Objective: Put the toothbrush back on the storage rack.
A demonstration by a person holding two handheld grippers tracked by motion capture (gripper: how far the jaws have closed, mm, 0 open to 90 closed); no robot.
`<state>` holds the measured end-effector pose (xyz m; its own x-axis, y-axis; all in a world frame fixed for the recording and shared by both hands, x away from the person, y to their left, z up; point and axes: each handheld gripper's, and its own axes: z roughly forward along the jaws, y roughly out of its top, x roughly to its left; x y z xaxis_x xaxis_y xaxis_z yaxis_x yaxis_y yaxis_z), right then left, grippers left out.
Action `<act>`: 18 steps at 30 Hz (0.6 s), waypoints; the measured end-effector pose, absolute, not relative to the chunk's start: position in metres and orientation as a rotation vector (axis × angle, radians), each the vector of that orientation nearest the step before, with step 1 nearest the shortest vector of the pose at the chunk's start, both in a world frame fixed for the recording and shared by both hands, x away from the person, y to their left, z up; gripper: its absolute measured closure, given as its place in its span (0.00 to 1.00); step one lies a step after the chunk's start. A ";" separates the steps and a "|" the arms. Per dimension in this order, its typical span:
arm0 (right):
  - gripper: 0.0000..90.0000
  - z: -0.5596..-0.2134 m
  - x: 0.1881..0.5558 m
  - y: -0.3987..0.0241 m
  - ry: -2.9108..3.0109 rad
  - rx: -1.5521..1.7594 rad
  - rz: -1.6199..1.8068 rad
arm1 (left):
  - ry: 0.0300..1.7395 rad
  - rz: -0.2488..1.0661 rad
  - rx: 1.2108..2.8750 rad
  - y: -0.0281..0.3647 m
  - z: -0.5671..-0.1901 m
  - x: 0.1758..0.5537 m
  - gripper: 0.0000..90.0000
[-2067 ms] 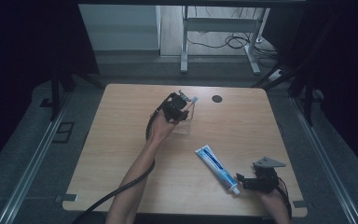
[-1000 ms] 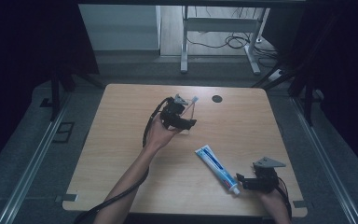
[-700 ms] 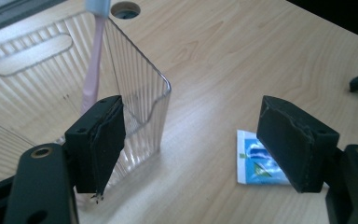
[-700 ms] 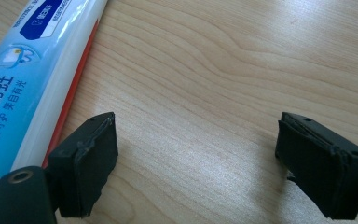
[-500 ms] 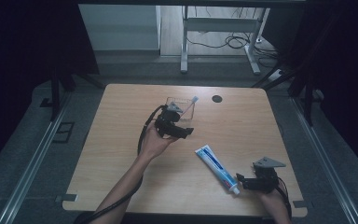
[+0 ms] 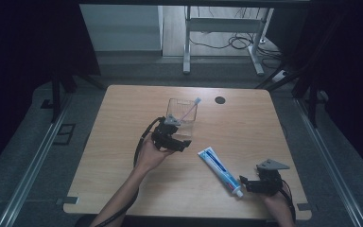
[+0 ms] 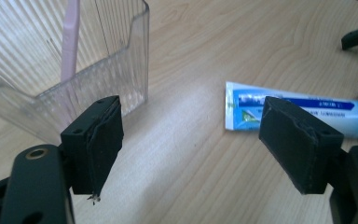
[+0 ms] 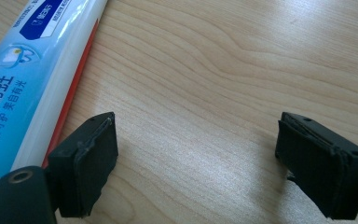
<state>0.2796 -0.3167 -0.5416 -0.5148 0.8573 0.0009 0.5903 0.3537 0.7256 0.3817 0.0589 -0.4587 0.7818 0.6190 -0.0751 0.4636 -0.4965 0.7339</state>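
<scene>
left gripper [image 6: 182, 144], jaws wide and empty, sits mid-frame between cup [image 6: 182, 116] and tube [image 6: 220, 169]; likely next: grasp the tube; right gripper [image 6: 246, 184] also wide.

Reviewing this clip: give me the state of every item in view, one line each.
Holder: upright on the table, clear, open-topped.
Toothbrush: leaning inside the holder, head up.
Toothpaste: lying flat on the table, cap on, untouched.
Left hand-held gripper: open, nothing between the jaws, beside the holder.
Right hand-held gripper: open, empty, beside the toothpaste's cap end.
</scene>
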 end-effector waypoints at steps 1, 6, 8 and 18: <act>0.14 -0.542 0.280 -0.317 2.242 1.269 0.964 | 0.805 0.252 2.181 0.060 -0.460 0.379 0.24; 0.14 -0.542 0.280 -0.317 2.243 1.268 0.964 | 0.802 0.251 2.183 0.065 -0.468 0.369 0.24; 0.14 -0.542 0.280 -0.317 2.243 1.268 0.963 | 0.807 0.247 2.179 0.068 -0.471 0.366 0.24; 0.14 -0.542 0.280 -0.317 2.243 1.267 0.965 | 0.825 0.235 2.162 0.079 -0.487 0.347 0.24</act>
